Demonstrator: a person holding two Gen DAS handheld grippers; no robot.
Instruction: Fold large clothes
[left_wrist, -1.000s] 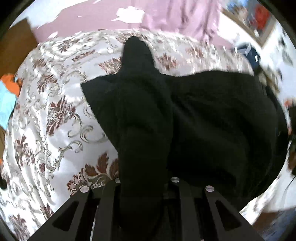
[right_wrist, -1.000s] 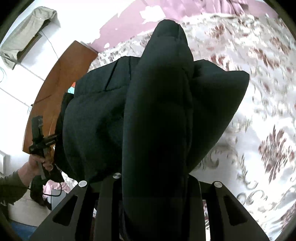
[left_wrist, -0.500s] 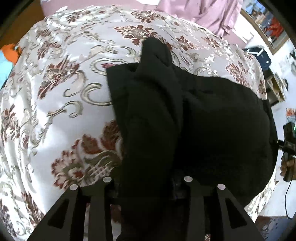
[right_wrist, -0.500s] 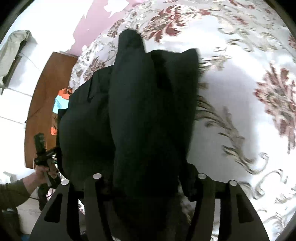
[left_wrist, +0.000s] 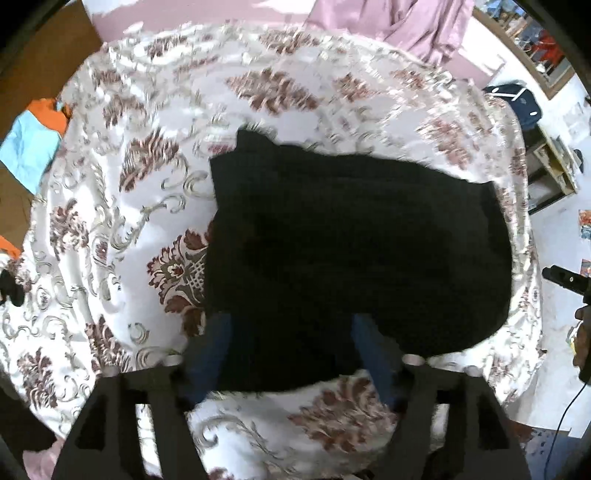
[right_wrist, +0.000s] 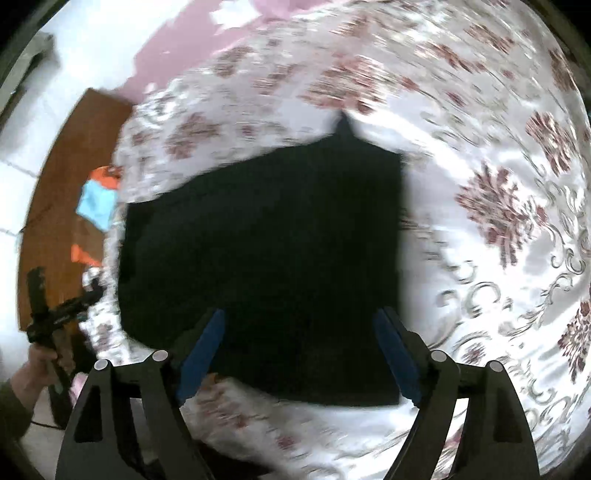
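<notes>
Opening above the bed, the left hand-held gripper (left_wrist: 291, 350) has its blue pads spread wide, pressing on nothing; the black garment (left_wrist: 354, 258) lies just beyond and below its fingertips, flat on the floral bedspread (left_wrist: 110, 206). The right hand-held gripper (right_wrist: 301, 350) is likewise widening, its pads clear of the cloth, with the same black garment (right_wrist: 266, 251) spread beneath and ahead of it. Farther off, past the bed's edge, blue and orange cloth (right_wrist: 96, 199) lies by brown wood.
</notes>
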